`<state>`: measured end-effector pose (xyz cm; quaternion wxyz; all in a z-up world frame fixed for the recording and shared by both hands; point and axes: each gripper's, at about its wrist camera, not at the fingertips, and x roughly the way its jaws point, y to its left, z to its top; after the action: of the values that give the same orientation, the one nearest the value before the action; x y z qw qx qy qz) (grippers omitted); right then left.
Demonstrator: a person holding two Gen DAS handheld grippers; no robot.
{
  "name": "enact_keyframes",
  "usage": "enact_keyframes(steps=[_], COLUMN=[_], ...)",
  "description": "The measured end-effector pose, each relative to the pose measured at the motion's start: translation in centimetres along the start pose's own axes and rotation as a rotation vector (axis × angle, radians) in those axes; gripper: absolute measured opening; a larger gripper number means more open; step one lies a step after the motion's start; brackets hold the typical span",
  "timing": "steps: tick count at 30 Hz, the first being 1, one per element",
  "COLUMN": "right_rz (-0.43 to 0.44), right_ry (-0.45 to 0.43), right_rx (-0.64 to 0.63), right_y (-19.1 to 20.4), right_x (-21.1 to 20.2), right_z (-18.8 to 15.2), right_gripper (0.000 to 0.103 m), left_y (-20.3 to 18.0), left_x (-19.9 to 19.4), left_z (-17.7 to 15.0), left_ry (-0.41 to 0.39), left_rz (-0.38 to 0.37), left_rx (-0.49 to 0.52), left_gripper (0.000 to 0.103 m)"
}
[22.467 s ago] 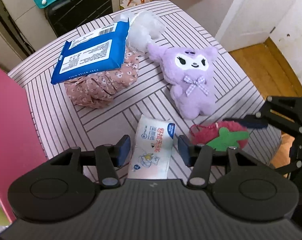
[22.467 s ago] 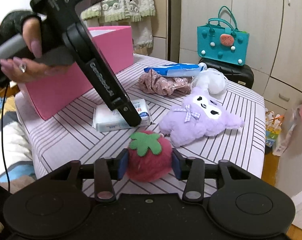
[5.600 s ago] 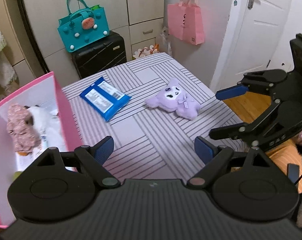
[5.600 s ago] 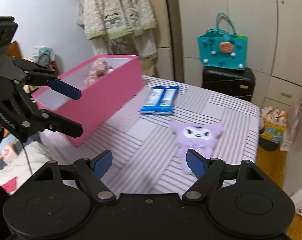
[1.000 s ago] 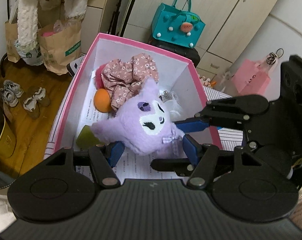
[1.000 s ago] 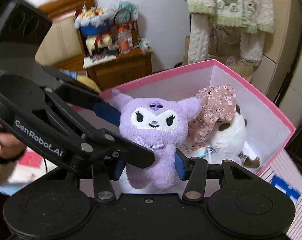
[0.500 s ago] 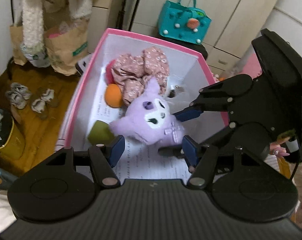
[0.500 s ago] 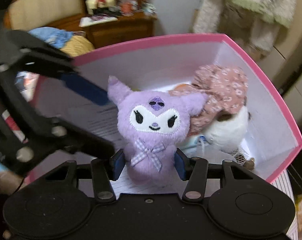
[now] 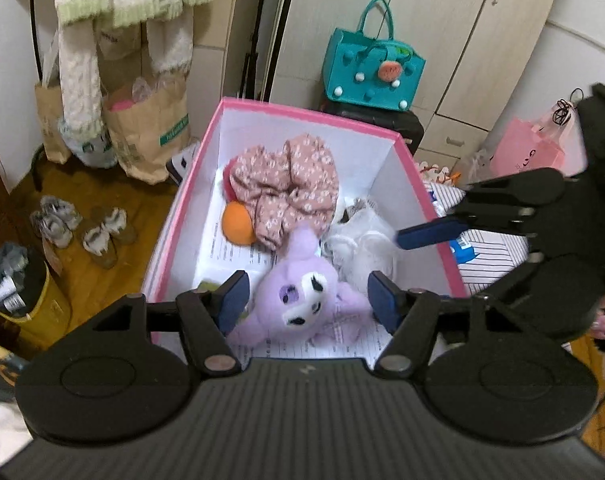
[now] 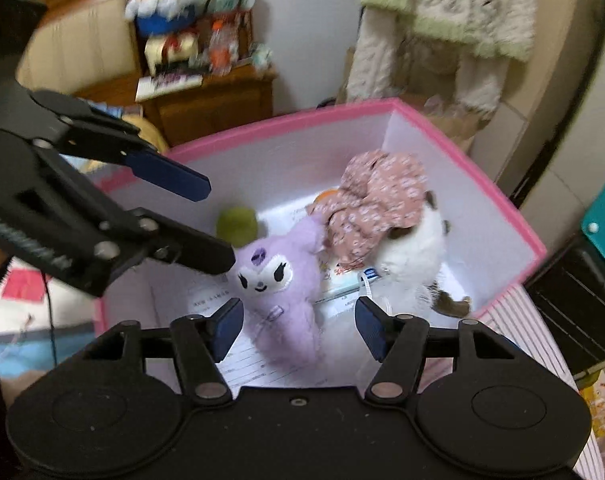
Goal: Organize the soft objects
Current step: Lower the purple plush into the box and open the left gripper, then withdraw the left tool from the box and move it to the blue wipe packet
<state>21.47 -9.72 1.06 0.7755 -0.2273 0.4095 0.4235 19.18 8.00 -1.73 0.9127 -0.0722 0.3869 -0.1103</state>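
Purple plush toy lying in the pink box, both hand-held grippers apart above it.

The right hand-held gripper (image 10: 298, 330) is opening, its blue pads clear of the fluffy purple plush toy with the white face (image 10: 280, 280), which lies between them on the printed paper lining the pink-rimmed white cardboard box (image 10: 514, 216). The left hand-held gripper (image 9: 308, 300) is opening too; the toy shows between its pads, not pressed by them. Beyond the right gripper's fingers sit a crumpled pink floral cloth (image 10: 376, 204), a white and brown plush (image 10: 416, 256) beneath it and a small green ball (image 10: 236, 220). An orange ball (image 9: 238, 224) lies ahead of the left gripper, beside the cloth.
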Motion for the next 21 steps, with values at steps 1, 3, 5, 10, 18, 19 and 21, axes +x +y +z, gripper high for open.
enact_keyframes(steps=[1,3,5,10,18,19,21], right_rz=[-0.001,-0.001,0.003,0.000,-0.018,-0.023,-0.030], right_ry=[-0.022,-0.057,-0.087,-0.144,-0.197,-0.204,-0.223], right_rx=[0.015,0.044,0.069,0.101,0.121,0.122,0.126], right_y=[0.0,0.2,0.4,1.2,1.8,1.8,1.7], right_x=[-1.1,-2.9,-4.4,-7.7,-11.9,-12.5,-13.5], right_z=[-0.3,-0.6,-1.1,-2.2,-5.1,-5.5,-6.3], right_gripper=[0.067,0.067,0.067,0.067,0.067,0.067,0.070], left_y=[-0.3,-1.0,-1.6,-3.4,-6.7,-7.3,-8.1], left_x=[-0.4,-1.2,-2.0,-4.0,-6.9,-7.3,-7.7], left_z=[0.1,0.2,0.2,0.0,-0.3,-0.4,-0.3], left_ry=[-0.008,-0.017,-0.019,-0.014,-0.029,-0.029,-0.030], left_rz=[0.007,0.017,0.022,0.011,-0.056,-0.068,-0.083], left_rx=[0.016,0.049,0.083,0.151,0.214,0.224,0.239], left_gripper=[0.067,0.070,0.070,0.074,0.082,0.082,0.084])
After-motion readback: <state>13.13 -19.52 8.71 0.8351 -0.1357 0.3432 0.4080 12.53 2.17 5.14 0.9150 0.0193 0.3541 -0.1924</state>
